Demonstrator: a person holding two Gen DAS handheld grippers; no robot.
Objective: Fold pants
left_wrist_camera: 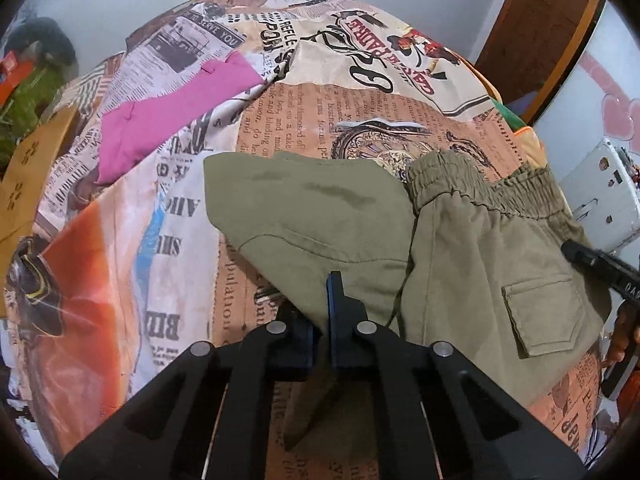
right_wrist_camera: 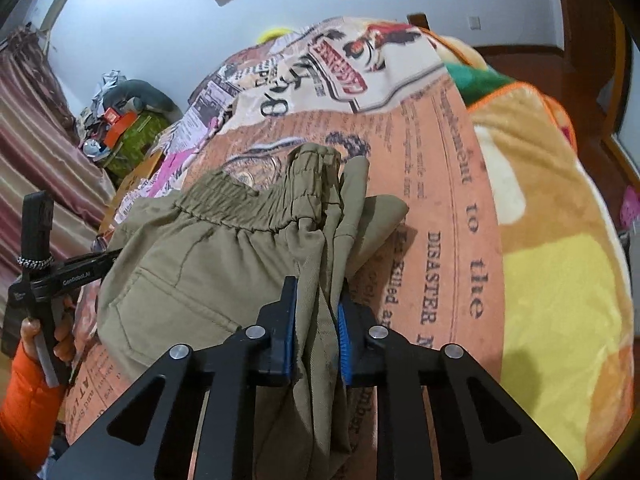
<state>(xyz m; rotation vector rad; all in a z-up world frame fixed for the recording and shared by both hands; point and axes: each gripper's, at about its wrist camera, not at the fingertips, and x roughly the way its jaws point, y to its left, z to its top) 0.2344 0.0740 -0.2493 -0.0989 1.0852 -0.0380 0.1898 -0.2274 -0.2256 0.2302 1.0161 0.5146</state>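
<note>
The bed [left_wrist_camera: 120, 240], under a newspaper-print cover, carried everything. The pants [left_wrist_camera: 460, 248] lay mid-bed toward its right edge: soft olive cotton twill, light and limp, likely to sag and slide unless pinched through several layers at hem or elastic waistband [left_wrist_camera: 480, 188]. The right gripper [right_wrist_camera: 316, 320] was clamped on a bunched fold of them; the left gripper [left_wrist_camera: 320, 320] pinched a thin edge. A pink garment [left_wrist_camera: 160, 120] lay near the far left corner.
</note>
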